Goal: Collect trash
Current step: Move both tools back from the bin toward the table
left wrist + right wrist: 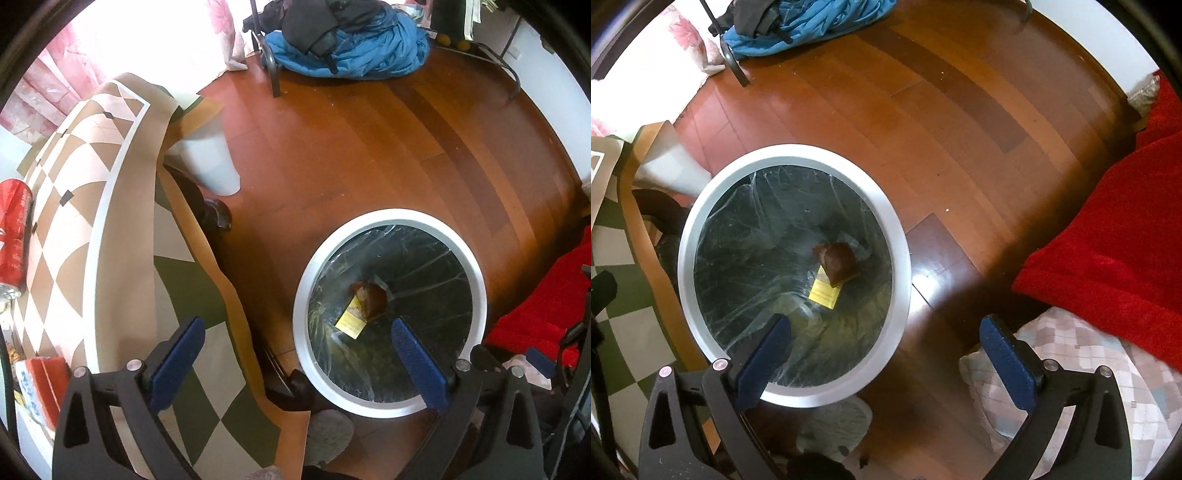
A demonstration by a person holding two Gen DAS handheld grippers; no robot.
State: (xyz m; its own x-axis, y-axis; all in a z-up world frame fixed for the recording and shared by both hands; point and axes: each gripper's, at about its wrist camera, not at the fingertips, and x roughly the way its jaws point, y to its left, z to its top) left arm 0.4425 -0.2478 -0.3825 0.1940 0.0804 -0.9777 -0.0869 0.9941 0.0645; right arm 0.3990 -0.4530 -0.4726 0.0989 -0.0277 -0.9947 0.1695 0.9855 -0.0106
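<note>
A white-rimmed round trash bin (476, 266) with a clear liner stands on the wooden floor; it also shows in the right wrist view (901, 236). At its bottom lie a brown lump (373, 297) (840, 264) and a yellow wrapper (351, 323) (823, 293). My left gripper (297, 330) is open and empty, above the floor between the table edge and the bin. My right gripper (886, 332) is open and empty over the bin's right rim. A red soda can (13, 236) lies on the table at the far left. A red-and-white packet (40, 387) lies on the table near the left finger.
A table with a checked cloth (122, 192) fills the left; the cloth hangs over its edge. A chair with blue and dark clothes (347, 48) stands at the back. A red blanket (1108, 236) and a checked pillow (1078, 373) lie at the right.
</note>
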